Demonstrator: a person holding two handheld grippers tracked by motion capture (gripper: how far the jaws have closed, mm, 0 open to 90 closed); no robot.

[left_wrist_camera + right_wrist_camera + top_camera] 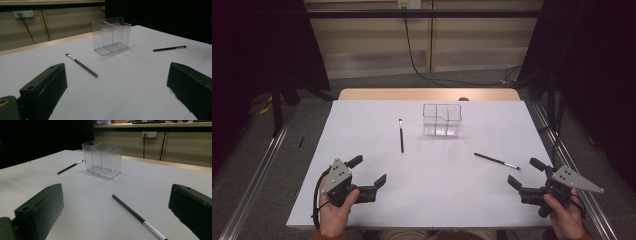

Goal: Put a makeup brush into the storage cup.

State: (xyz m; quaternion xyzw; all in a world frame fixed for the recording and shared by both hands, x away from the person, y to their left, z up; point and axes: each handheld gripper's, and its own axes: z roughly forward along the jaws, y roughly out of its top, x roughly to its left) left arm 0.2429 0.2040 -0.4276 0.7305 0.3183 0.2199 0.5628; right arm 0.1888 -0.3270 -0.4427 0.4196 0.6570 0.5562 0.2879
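Both hand-held grippers sit low over the near part of the white table, each held in one of the person's hands, and both have their jaws spread wide with nothing between them. At the near left corner, the left gripper points toward the middle of the table; its grey three-cornered plate faces up in the high view. At the near right edge, the right gripper points inward and to the left, its black jaws parted in the same way. Nearest to it lies a slim black brush with a silver ferrule — flat on the table, just beyond the right gripper's jaws, and slanted with its silver end toward the right side. In the right gripper view this brush runs between the two open jaws, silver end closest to the camera, touching neither. A second slim dark brush with a pale tip lies flat left of centre, well ahead of the left gripper, its length running toward the far edge. Just to its right — near the far middle of the table — stands a clear plastic organiser box with inner dividers, upright, with nothing inside. In the left gripper view, the box stands beyond the second brush, apart from it.
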